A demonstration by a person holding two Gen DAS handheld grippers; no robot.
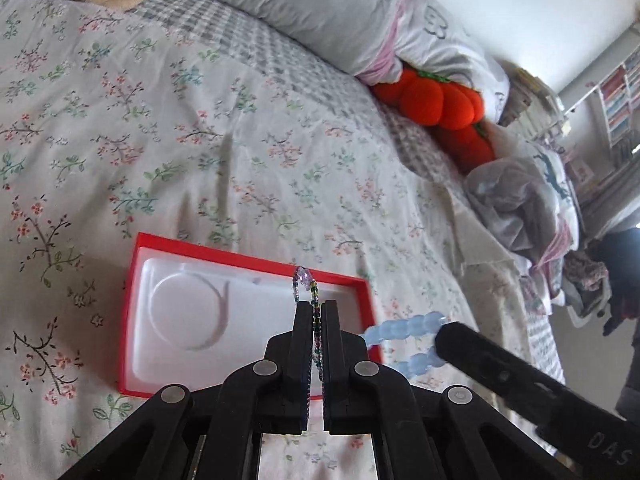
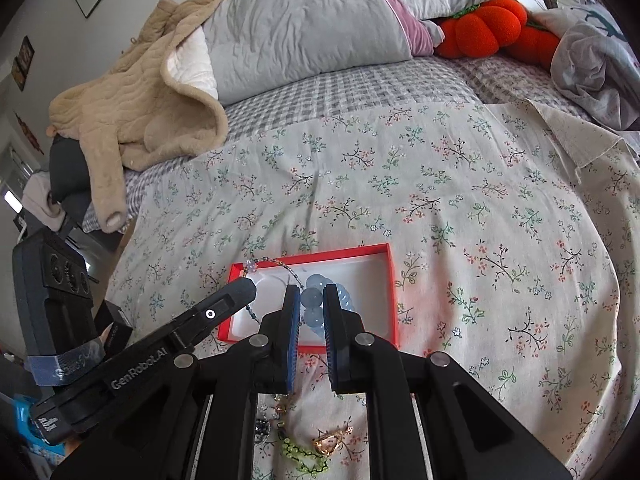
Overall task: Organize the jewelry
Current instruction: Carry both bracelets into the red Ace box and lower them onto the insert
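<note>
The fingers of the left gripper [image 1: 312, 312] are pressed together on a thin multicoloured beaded strand [image 1: 305, 280], which is held above the red box [image 1: 132, 280]. The fingers of the right gripper [image 2: 312, 300] are clamped on a pale blue bead bracelet [image 2: 316, 296], likewise over the red box. The box's white moulded insert is partly hidden by both grippers. How far the strand continues below the left fingers cannot be made out. Nearer than the box, a green bead piece [image 2: 300, 456], a gold piece [image 2: 328, 442] and a dark item [image 2: 262, 428] are seen on the floral bedspread [image 2: 480, 220], partly cut off by the right gripper's frame.
</note>
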